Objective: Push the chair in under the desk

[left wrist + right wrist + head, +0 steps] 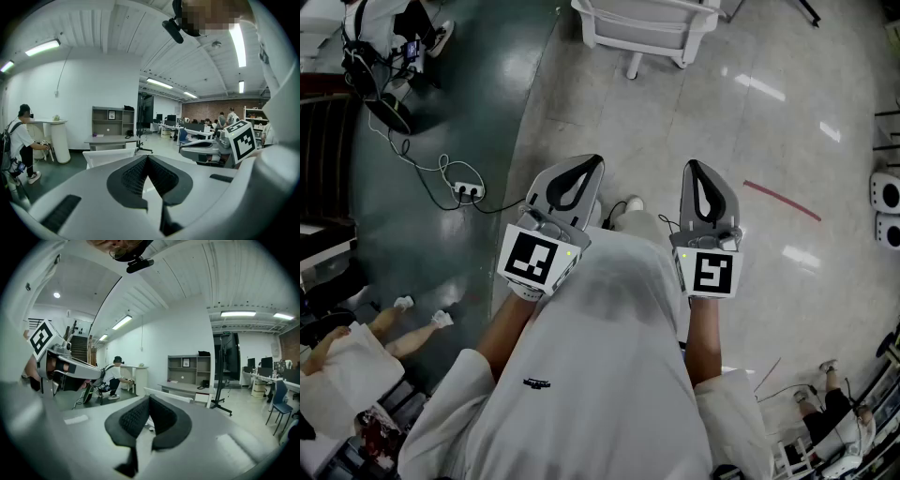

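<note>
White shirt [600, 375] cloth, soft and creased, filled the bottom of the head view. Just past it the left gripper [593, 164] and the right gripper [692, 169] were held side by side, apart from each other. Each was a smooth pale-grey plastic shell tapering to a point, and each carried a marker cube [532, 260] printed with black and white squares. Both were clenched tight on nothing. In each gripper view the dark rubber pads [132, 176], grained with fine dimples, met tip to tip, leaving only a narrow wedge-shaped gap behind the tips.

Under them lay glossy pale tiles [787, 122], crossed by a thin red strip [781, 201]. To the left the ground turned to a dark green floor [478, 103], where a white power strip [469, 190] trailed a looping cable [422, 169].

Well ahead of the jaws stood the chair [642, 33], hard white plastic with rounded rails, touched by neither gripper. It stood upright between the person and the desk [110, 139], its broad back running crosswise to the line of the grippers. Which way its seat faced could not be made out. That desk, a plain flat grey top, lay just beyond the chair, its long edge roughly parallel to the chair's back. Behind it a grey open shelf unit [111, 121] stood against the white wall [93, 84].
</note>
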A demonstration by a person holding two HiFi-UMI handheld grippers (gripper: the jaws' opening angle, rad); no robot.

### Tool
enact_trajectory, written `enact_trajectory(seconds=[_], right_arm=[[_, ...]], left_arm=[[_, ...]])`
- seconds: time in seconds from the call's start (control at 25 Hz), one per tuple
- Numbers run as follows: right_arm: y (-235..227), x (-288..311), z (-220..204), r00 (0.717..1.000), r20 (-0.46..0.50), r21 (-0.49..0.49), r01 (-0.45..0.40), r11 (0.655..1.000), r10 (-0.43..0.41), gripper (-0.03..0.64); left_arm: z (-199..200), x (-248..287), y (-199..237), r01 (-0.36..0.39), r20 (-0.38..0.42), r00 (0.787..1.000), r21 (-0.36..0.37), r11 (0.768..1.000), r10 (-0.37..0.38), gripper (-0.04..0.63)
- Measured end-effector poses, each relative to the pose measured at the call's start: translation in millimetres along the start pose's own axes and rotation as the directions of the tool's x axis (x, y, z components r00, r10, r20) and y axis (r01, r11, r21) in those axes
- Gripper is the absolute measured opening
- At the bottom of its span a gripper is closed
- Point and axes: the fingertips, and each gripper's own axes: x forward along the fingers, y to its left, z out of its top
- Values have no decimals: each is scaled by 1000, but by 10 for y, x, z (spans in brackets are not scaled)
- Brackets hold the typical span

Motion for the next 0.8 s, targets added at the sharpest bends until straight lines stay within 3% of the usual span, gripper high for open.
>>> enact_trajectory(seconds=[0.4, 0.8], right_arm=[[39, -86, 15, 999, 35, 58, -17, 998, 15, 14], [-92, 715, 137, 999, 38, 69, -20, 997, 18, 14]], left_arm=[[3, -94, -14, -38, 26, 999, -7, 999, 38, 8], [92, 189, 828, -99, 60, 993, -68, 993, 103, 8]])
